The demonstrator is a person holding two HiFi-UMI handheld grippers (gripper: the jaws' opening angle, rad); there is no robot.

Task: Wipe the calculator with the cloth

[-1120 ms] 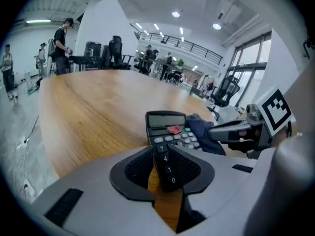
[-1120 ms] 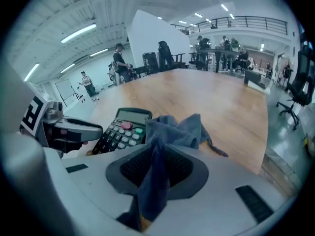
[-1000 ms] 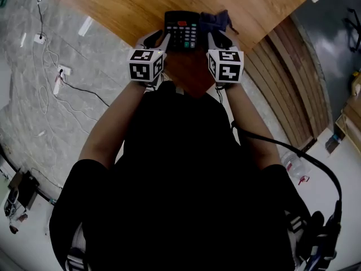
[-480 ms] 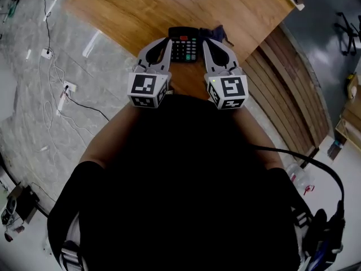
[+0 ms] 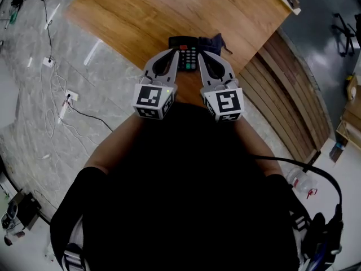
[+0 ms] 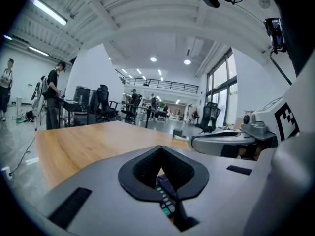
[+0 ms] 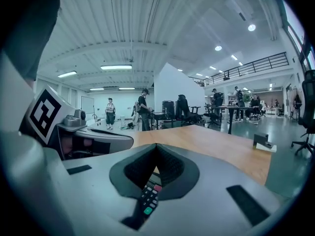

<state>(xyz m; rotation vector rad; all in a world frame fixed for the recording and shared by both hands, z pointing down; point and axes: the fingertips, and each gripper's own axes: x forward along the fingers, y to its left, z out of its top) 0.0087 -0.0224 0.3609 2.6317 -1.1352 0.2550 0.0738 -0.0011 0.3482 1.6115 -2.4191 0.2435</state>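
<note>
I am holding left gripper (image 5: 175, 52) and right gripper (image 5: 198, 54) side by side, jaws closed on nothing, apparently to keep clear of the work, while the calculator (image 5: 184, 42) is lying on the table (image 5: 135, 10) beneath their tips, cloth (image 5: 214, 41) just beside it.

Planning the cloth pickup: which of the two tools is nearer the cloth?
The right tool: the cloth lies beside the calculator on that tool's side; the left tool is on the far side.
</note>
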